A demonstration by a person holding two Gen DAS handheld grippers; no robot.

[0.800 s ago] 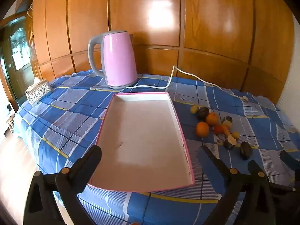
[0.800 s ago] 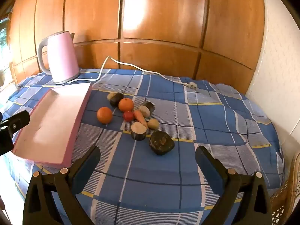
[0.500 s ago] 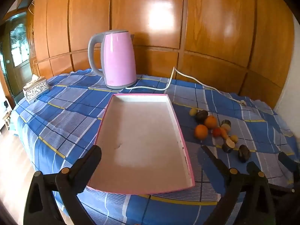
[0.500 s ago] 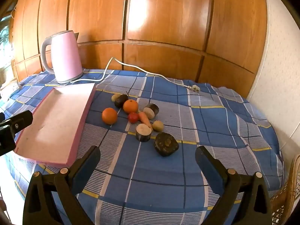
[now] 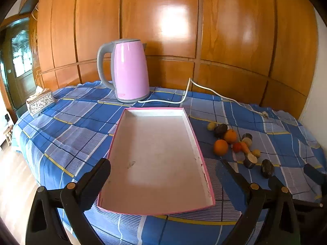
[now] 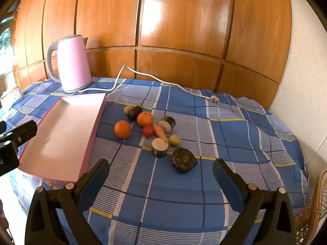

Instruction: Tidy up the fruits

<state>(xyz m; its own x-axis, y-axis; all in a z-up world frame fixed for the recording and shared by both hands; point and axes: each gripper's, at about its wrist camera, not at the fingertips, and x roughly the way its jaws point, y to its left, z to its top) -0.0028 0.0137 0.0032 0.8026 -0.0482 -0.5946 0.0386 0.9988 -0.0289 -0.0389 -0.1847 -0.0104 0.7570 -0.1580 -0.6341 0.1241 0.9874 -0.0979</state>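
A shallow pink-rimmed tray [image 5: 192, 126] lies on the blue checked tablecloth, with nothing in it; the right wrist view shows it at the left [image 6: 96, 122]. To its right sits a cluster of fruit and vegetables: two oranges [image 6: 122, 129] [image 6: 144, 119], a small red fruit [image 6: 148, 131], a carrot [image 6: 160, 132], pale cut rounds [image 6: 159, 147] and dark lumps [image 6: 184, 160]. The same cluster [image 5: 220, 147] appears right of the tray in the left wrist view. My left gripper [image 5: 163, 180] hangs open over the tray's near end. My right gripper [image 6: 161, 176] is open, short of the dark lump.
A pink electric kettle [image 5: 129, 71] stands behind the tray, its white cord [image 6: 143, 75] trailing right to a loose plug [image 6: 213, 98]. A patterned tissue box [image 5: 39, 102] sits far left. Wooden panels back the table; a wicker chair [image 6: 314, 208] is at the right edge.
Both grippers have drawn back and tilted up a little, so the tray and the fruit cluster sit slightly farther off. Nothing on the table moved; both jaws stayed wide.
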